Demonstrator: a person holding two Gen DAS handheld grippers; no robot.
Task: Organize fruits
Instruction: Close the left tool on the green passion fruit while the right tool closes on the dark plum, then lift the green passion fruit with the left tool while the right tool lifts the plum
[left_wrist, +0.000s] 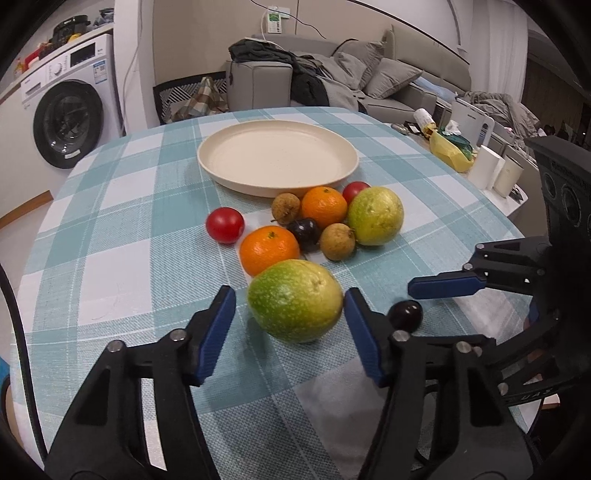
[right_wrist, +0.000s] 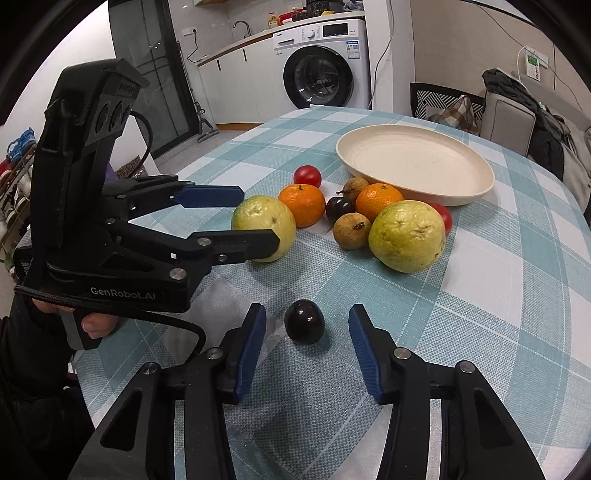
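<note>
Left gripper (left_wrist: 290, 308) half-wide around the near guava (left_wrist: 294, 300), right pad touching, left pad apart; long axis crosswise. Right gripper (right_wrist: 307, 326) half-wide, dark plum (right_wrist: 304, 321) loose between pads at 12 o'clock. Empty plate (left_wrist: 277, 157) beyond

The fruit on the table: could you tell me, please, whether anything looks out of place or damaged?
Only one thing stands out: a dark plum sits alone near the table's edge, apart from the cluster beside the cream plate, which holds no fruit yet. Nothing is spilled. The guavas show brown scuffs at their ends, which look like natural blemishes.
</note>
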